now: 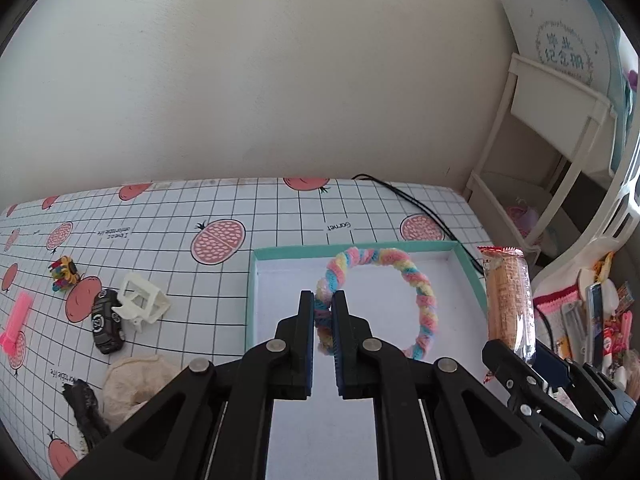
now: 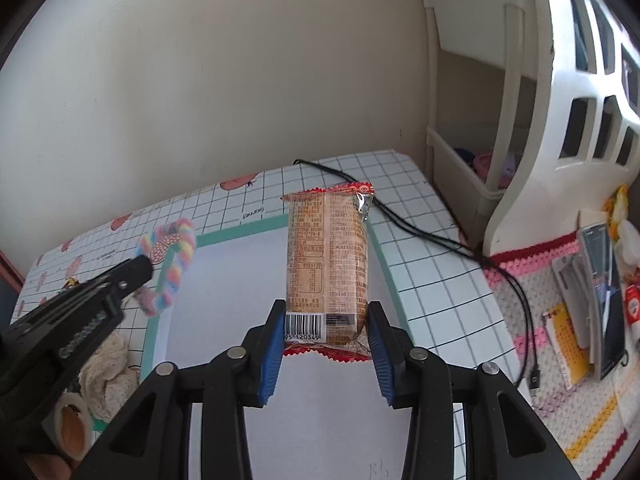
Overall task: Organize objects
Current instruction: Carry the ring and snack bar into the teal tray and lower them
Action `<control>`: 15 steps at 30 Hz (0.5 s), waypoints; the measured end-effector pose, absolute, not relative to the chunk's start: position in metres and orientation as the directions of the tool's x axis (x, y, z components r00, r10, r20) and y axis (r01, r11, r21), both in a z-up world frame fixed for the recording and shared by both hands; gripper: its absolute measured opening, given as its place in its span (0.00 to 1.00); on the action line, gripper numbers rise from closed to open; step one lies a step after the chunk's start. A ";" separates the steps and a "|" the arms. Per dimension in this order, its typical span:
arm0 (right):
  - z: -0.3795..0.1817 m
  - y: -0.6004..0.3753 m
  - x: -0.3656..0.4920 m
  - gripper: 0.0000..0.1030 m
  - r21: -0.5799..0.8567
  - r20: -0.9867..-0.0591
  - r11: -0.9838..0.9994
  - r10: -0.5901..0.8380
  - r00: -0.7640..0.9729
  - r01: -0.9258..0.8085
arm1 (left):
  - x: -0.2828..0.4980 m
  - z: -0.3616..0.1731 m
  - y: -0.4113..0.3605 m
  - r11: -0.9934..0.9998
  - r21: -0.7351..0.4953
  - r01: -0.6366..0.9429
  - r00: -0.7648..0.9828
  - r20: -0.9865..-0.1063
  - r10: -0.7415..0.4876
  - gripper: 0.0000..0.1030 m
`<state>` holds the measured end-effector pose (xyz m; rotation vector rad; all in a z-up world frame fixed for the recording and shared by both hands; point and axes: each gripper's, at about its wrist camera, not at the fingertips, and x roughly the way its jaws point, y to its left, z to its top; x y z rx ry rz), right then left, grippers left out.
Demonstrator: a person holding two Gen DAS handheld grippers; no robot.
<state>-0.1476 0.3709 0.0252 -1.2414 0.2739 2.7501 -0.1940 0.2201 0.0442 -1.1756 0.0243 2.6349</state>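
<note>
We hold both things over the shallow box (image 1: 252, 280) on the counter (image 1: 192, 208) — left gripper (image 1: 322, 312) nipped on the braided ring (image 1: 400, 260), which loops toward 1 o'clock; right gripper (image 2: 326, 332) clamped on the biscuit packet (image 2: 326, 248), long axis toward 12.

a home, likely a bedroom or child's room: a table under a gridded pomegranate-print cloth (image 1: 280, 208) against a plain wall, white plastic storage shelves (image 1: 552, 128) at its far right corner, a crocheted mat (image 2: 560, 280) with clutter, hair clips (image 1: 140, 304).
</note>
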 end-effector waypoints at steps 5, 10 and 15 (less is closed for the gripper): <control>0.013 0.370 -0.153 0.40 0.110 -0.774 -0.980 0.022 -0.633 -0.168 | -0.196 0.029 0.229 -0.968 -0.070 -0.242 -0.639 -0.739 0.213 0.08; 0.001 0.364 -0.158 0.40 0.104 -0.790 -0.982 0.013 -0.613 -0.155 | -0.198 0.017 0.233 -0.968 -0.044 -0.247 -0.631 -0.751 0.195 0.08; -0.010 0.362 -0.161 0.40 0.099 -0.809 -0.983 0.011 -0.587 -0.156 | -0.204 0.005 0.229 -0.971 -0.042 -0.237 -0.611 -0.770 0.182 0.08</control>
